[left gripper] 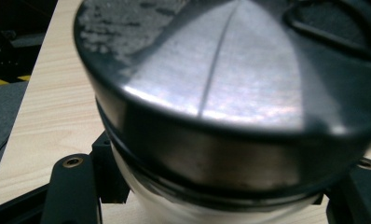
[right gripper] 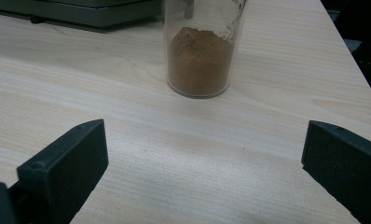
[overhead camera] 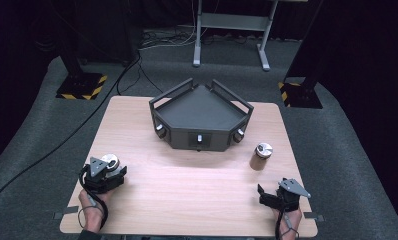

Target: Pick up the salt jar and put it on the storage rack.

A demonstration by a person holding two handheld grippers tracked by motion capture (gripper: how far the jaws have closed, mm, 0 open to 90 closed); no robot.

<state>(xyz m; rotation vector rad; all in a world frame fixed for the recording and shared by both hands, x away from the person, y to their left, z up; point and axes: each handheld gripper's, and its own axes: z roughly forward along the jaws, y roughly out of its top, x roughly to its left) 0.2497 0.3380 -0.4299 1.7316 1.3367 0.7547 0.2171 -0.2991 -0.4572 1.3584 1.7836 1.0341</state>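
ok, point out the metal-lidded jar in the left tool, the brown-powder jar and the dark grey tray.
metal-lidded jar (left gripper: 221, 84), left gripper view, lid top
brown-powder jar (right gripper: 200, 60), right gripper view, powder-filled wall
dark grey tray (overhead camera: 199, 107), high view, bare floor

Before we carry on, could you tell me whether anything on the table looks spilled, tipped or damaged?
Nothing stands out. The brown spice jar stands upright on the table, the left gripper holds a metal-lidded jar, and the grey tray sits flat.

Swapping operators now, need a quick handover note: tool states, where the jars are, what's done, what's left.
Left tool: shut on the metal-lidded jar, near the table's left front.
Right tool: open, empty, resting at the right front.
Brown-powder jar: upright on the table, just ahead of the right tool, untouched.
Dark tray: at the table's back centre, nothing in it.
Done: left jar gripped.
Left: probably grip the powder jar; the tray may be the destination.
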